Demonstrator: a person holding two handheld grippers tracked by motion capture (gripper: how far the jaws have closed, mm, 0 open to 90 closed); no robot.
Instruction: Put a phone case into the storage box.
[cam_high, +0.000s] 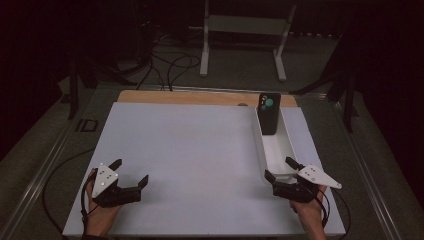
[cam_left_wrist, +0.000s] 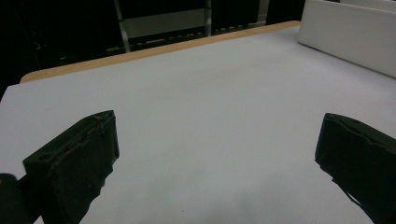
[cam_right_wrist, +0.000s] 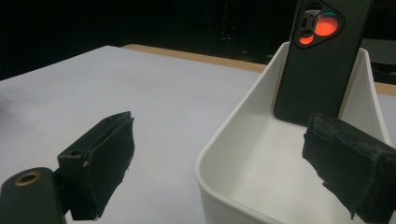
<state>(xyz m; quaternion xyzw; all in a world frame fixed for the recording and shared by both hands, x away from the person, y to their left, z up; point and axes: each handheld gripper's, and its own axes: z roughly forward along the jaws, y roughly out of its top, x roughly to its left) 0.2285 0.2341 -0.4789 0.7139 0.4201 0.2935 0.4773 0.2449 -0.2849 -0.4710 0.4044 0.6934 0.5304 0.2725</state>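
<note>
Resting near the table's (cam_high: 200, 145) front corners, your L gripper (cam_high: 131, 173) & R gripper (cam_high: 283, 169) gape, holding nothing; white bin (cam_high: 264, 150) w/ black phone (cam_high: 269, 114) lines right edge; dark room.

Ahead of my right gripper (cam_high: 283, 169), whose jaws are spread around its near rim, sits a long white bin (cam_high: 280, 152). A black phone (cam_high: 269, 114) stands upright against its far end, camera lenses at top.
</note>
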